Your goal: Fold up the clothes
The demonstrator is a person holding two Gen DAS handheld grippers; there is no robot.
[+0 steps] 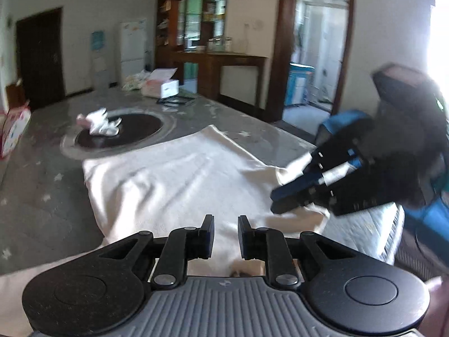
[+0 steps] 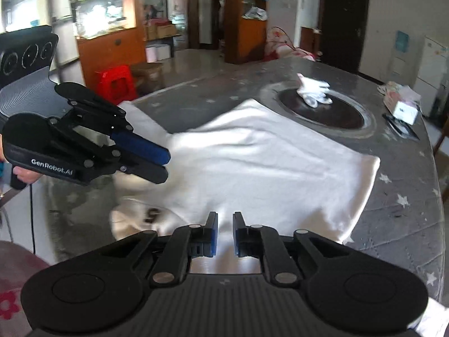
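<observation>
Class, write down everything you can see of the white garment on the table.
The white garment is soft, creased cloth lying spread over the grey star-patterned table, its far corner near the dark round inset. A dark printed mark shows on a rumpled part at the near edge. The left tongs are closed on one side edge, and the right tongs are closed on the opposite edge, which is bunched there.

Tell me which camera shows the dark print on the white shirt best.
The right wrist view: the dark print shows on the white shirt near its own gripper. In the left wrist view the shirt appears plain; no print is visible.
</observation>
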